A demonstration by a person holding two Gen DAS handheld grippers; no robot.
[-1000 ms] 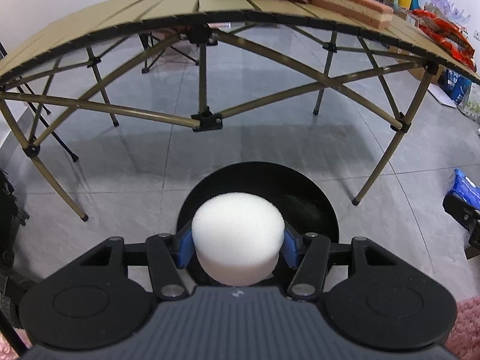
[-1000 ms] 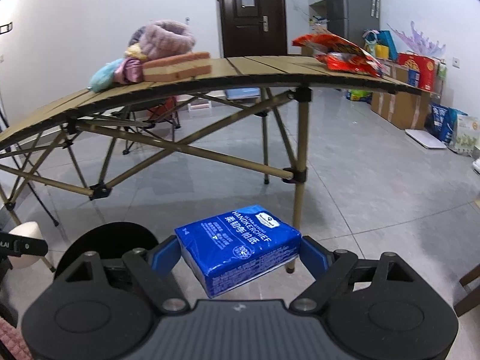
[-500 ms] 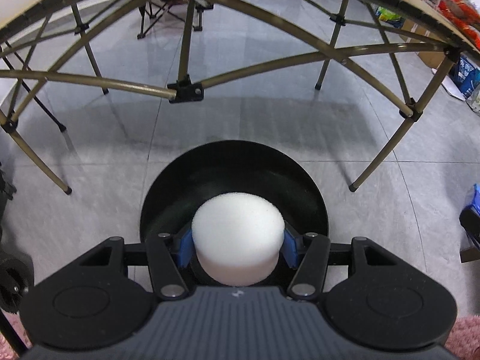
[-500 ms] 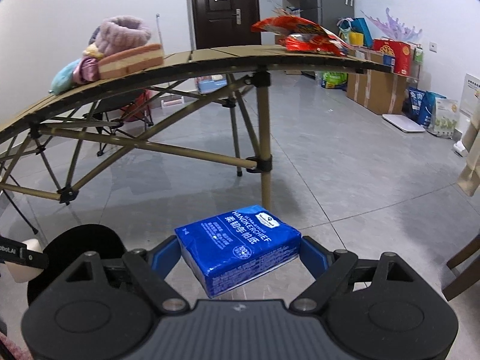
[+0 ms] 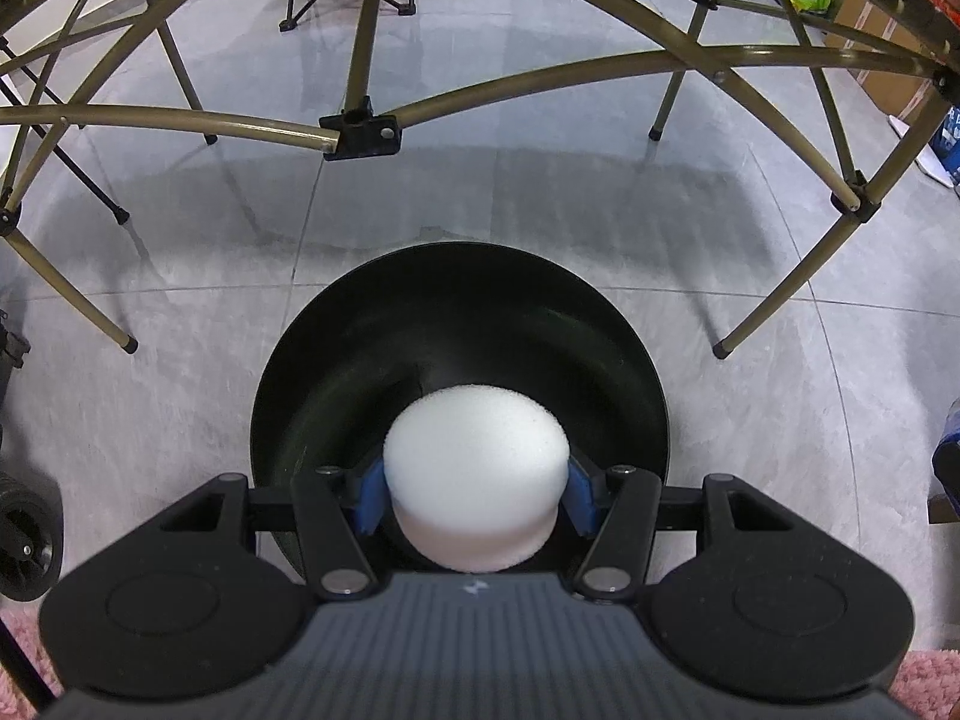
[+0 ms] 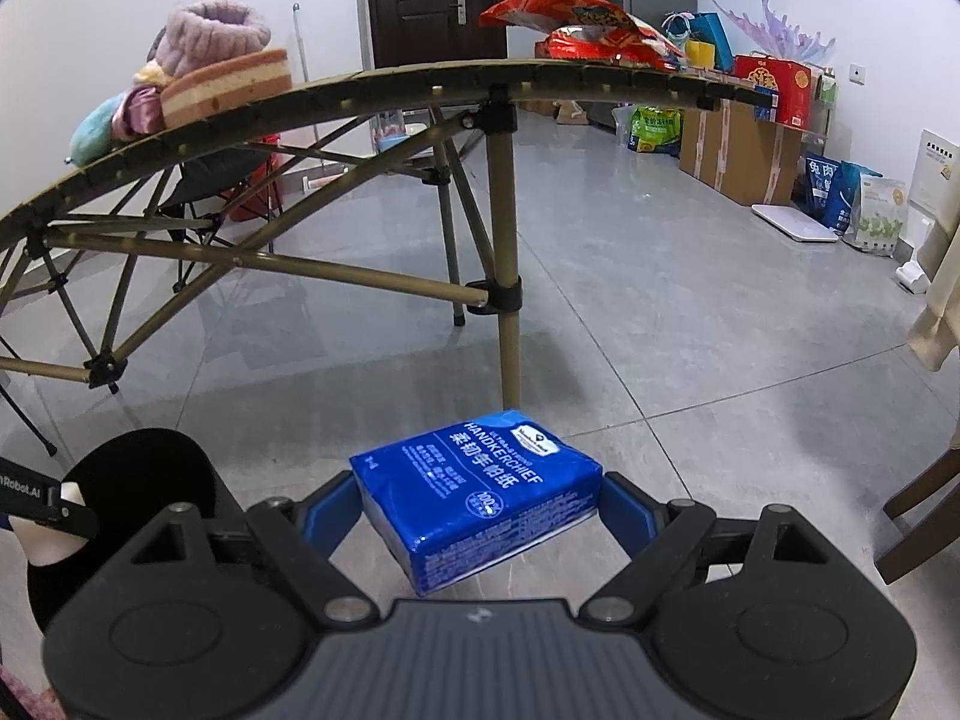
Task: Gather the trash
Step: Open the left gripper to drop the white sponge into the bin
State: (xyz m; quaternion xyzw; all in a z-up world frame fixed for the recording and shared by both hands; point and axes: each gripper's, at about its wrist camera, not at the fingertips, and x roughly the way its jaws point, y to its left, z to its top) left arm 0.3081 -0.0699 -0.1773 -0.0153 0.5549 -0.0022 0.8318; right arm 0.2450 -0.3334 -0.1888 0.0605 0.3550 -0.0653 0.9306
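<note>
My left gripper (image 5: 477, 495) is shut on a round white foam puck (image 5: 476, 468), its blue pads pressing both sides. It points steeply down over the mouth of a black round bin (image 5: 336, 372) on the grey tiled floor. In the right wrist view my right gripper (image 6: 480, 510) is shut on a blue handkerchief tissue pack (image 6: 474, 489), held above the floor. The same black bin (image 6: 150, 474) shows at lower left there, with the left gripper's finger and the white puck (image 6: 45, 540) over its edge.
A folding camp table (image 6: 420, 75) with olive legs (image 6: 507, 276) stands ahead, carrying red snack bags (image 6: 576, 15), a striped sponge block (image 6: 228, 87) and soft items. Boxes and bags (image 6: 750, 144) line the right wall. A wheel (image 5: 24, 531) sits at the far left.
My left gripper has tipped downward and come closer over the bin, which now looks larger; the tabletop left its view. My right gripper drifted slightly with the pack; the table leg shifted right.
</note>
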